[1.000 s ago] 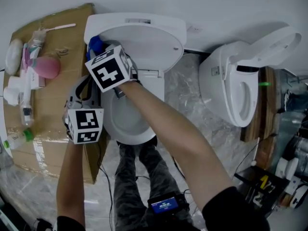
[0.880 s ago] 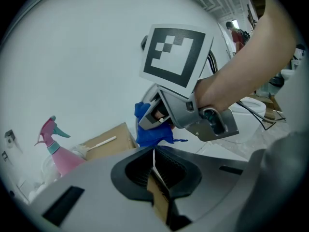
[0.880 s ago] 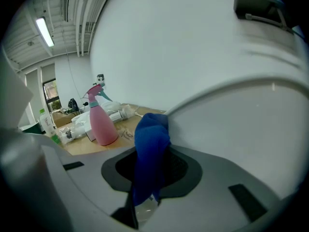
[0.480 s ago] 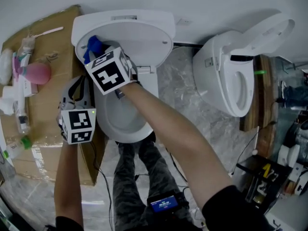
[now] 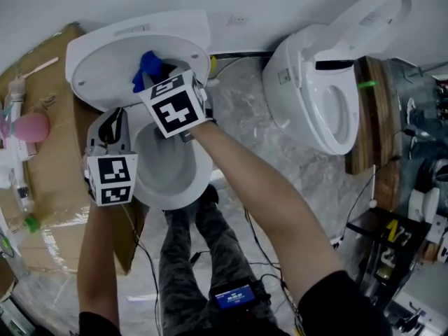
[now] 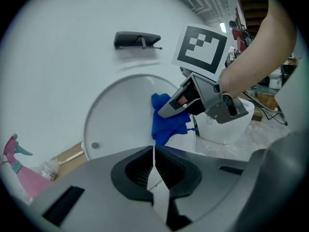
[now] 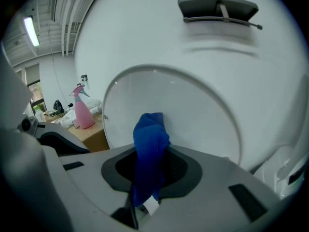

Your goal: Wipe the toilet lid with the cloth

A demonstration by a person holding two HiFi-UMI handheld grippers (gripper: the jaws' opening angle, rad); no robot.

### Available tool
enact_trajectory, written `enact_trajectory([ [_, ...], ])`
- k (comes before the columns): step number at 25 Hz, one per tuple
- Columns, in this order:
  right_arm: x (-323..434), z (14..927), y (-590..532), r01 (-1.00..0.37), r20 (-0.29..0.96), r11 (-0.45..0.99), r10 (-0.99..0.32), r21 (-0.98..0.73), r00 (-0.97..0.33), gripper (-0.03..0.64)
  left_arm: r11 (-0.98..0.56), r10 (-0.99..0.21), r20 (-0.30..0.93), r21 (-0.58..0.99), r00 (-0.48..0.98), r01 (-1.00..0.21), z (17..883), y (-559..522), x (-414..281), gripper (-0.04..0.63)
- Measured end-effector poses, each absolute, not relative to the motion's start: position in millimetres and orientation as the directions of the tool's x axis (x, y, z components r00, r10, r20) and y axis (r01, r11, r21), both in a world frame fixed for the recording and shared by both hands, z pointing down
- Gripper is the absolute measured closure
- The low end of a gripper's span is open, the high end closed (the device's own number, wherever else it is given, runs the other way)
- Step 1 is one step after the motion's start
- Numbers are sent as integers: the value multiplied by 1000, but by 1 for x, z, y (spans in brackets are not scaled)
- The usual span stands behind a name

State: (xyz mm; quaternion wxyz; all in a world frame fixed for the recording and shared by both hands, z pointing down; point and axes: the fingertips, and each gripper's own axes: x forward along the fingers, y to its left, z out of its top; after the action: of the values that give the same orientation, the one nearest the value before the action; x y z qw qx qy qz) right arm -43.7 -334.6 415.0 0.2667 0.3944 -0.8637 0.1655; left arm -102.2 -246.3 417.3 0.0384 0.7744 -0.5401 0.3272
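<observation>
Blue cloth [image 5: 148,68] on lid's [image 5: 98,68] right half; left half bare.

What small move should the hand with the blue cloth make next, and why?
Probably slide the cloth sideways across the lid. The right gripper is shut on the cloth, whose bunched end seems to lie against the raised lid's inner face, and much bare white lid shows beside it.

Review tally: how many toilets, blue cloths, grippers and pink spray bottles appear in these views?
Toilets: 2
Blue cloth: 1
Grippers, left gripper and right gripper: 2
Pink spray bottle: 1
Total: 6
</observation>
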Motion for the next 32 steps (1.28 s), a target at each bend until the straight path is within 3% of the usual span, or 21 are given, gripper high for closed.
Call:
enact_trajectory([
  [10, 38, 421, -343, -824, 604, 558, -625, -97, -494, 525, -476, -789, 553, -275, 268, -835, 422, -263, -30, 577],
  [16, 55, 437, -345, -847, 628, 518, -620, -122, -470, 525, -480, -784, 563, -283, 261, -830, 427, -263, -31, 578],
  [23, 28, 456, -341, -845, 663, 517, -585, -138, -466, 525, -441, -789, 569, -262, 231, -859, 431, -258, -67, 577],
  [32, -63, 471, -326, -779, 684, 610, -506, -146, -525, 525, -338, -801, 577, -221, 156, -915, 434, -261, -140, 577],
])
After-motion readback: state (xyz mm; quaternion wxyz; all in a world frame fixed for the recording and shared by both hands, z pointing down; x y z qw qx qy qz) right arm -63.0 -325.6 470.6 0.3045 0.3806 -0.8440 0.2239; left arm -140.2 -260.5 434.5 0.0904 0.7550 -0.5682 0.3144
